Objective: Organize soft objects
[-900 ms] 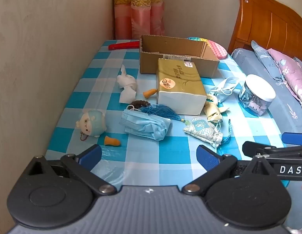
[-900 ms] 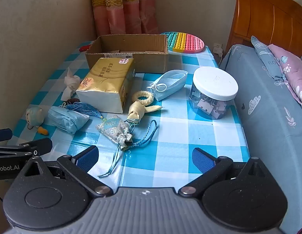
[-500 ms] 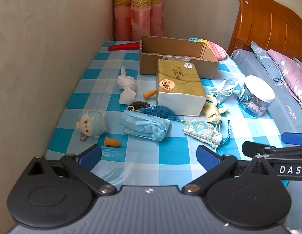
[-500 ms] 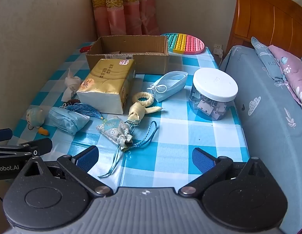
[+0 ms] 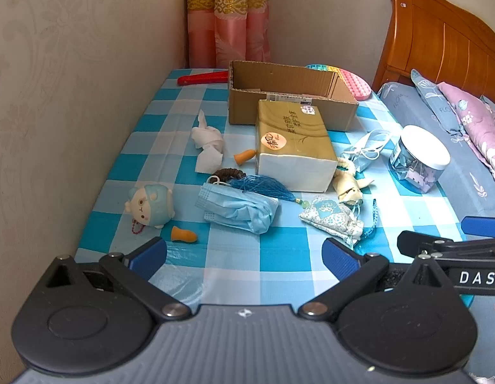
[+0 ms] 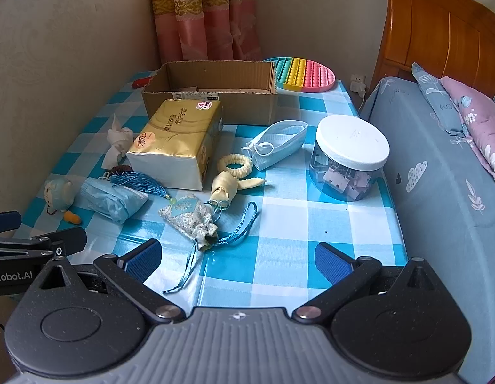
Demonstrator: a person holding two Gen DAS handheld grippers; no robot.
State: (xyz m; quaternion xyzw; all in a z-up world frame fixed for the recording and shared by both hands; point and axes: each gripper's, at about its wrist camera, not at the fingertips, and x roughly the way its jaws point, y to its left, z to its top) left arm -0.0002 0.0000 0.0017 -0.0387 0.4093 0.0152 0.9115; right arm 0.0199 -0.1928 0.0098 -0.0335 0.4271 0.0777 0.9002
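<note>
**Both grippers wide and empty over a cluttered checked table**

The left gripper (image 5: 244,257) and the right gripper (image 6: 237,259) hover at the near edge of the blue checked table (image 6: 279,256), jaws spread wide, nothing between them.

The gold tissue pack (image 5: 293,147) serves as the landmark. Directly behind it, touching or nearly so, stands the open cardboard box (image 5: 289,96). To its left lie a crumpled white tissue (image 5: 207,145) and, just beside the pack, an orange earplug (image 5: 244,156). In front of it and to the left, a blue tassel (image 5: 263,186) lies over a crumpled blue face mask (image 5: 239,208); further left sits a small plush toy (image 5: 151,204) with a second earplug (image 5: 183,234) near it. In front of the pack and to the right lies a patterned sachet (image 6: 189,216) with a blue cord. To its right are a cream scrunchie (image 6: 234,165), a folded face mask (image 6: 279,142), and beyond them a clear jar with a white lid (image 6: 351,156).
</note>
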